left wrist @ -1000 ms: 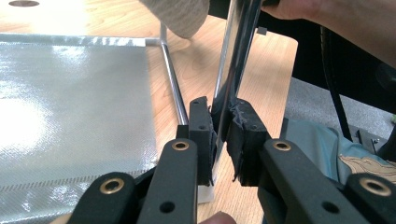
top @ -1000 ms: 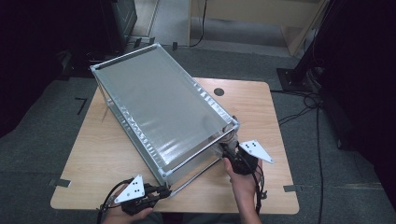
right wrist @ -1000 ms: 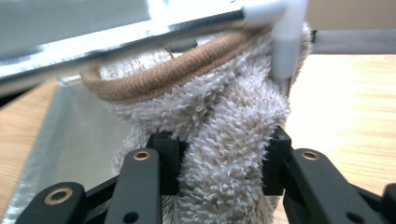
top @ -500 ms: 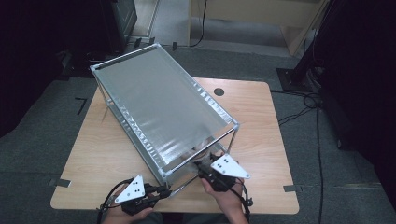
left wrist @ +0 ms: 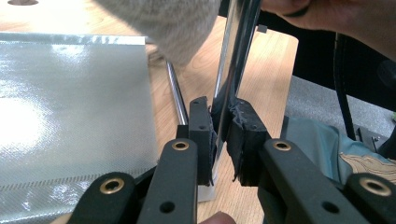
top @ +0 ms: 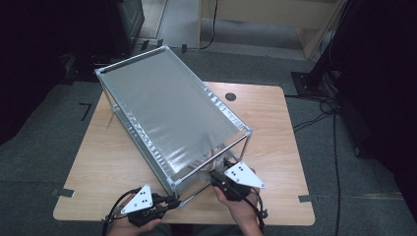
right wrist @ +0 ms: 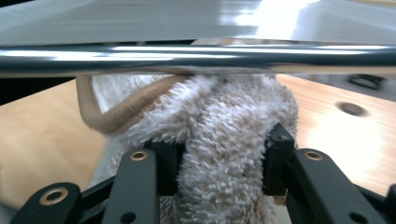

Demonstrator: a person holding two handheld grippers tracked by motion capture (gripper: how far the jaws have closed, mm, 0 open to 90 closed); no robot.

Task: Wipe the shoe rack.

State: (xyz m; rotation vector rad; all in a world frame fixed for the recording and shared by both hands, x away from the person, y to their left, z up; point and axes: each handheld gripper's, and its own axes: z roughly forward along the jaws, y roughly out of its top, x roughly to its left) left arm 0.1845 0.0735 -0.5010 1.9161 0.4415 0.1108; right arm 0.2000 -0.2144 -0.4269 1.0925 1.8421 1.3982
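At lower frame, left hand-held gripper clamps the chrome rack post, right hand-held gripper grips the cream fluffy towel; next, feed towel under the steel rail.

The rack in the middle of the high view looks like metal: its rods are polished and mirror-bright, catching long white highlights across the top of the right gripper view. Its shelf sheet, at the left of the left gripper view, has a fine woven grain with a silvery, half-glossy sheen. The table is light wood with visible grain and a smooth, faintly shiny face. The towel at the centre of the right gripper view is pale, fluffy looped cloth, matt, with a smoother braided beige cord. Both grippers' jaws are matt black plastic with brassy rivets; the pads look rough and frayed.
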